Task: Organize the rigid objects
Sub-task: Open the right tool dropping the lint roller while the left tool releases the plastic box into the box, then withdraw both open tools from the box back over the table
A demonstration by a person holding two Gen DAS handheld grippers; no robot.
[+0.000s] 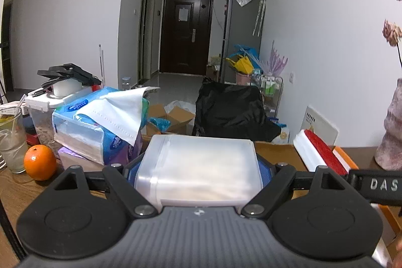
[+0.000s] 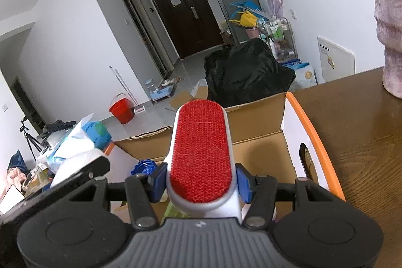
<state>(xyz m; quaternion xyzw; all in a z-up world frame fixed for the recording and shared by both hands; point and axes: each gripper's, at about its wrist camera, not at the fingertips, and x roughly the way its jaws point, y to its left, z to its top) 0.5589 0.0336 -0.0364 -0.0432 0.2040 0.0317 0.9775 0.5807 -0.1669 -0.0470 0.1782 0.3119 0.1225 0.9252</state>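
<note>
Lint brush, red-faced with a white body, is sitting clamped between the blue pads of the right claw, hanging over the open cardboard box with the orange-edged white flap, which is standing on the wooden worktop. A translucent plastic container is filling the left claw, whose jaws are standing wide with the pads pressing on both its sides; it is hovering just at the near-left rim of the same box. Both claws are crowding one opening, so they could be knocking together, or one item could be landing on the other and tipping out. The container looks smooth and bulky, so it may be slipping if the grip loosens early. A blue coiled thing is already lying inside the box, taking floor space. To the left, a tissue pack, an orange and a glass are standing near the box and could be getting bumped. At the far right a mauve vase is standing well apart.
</note>
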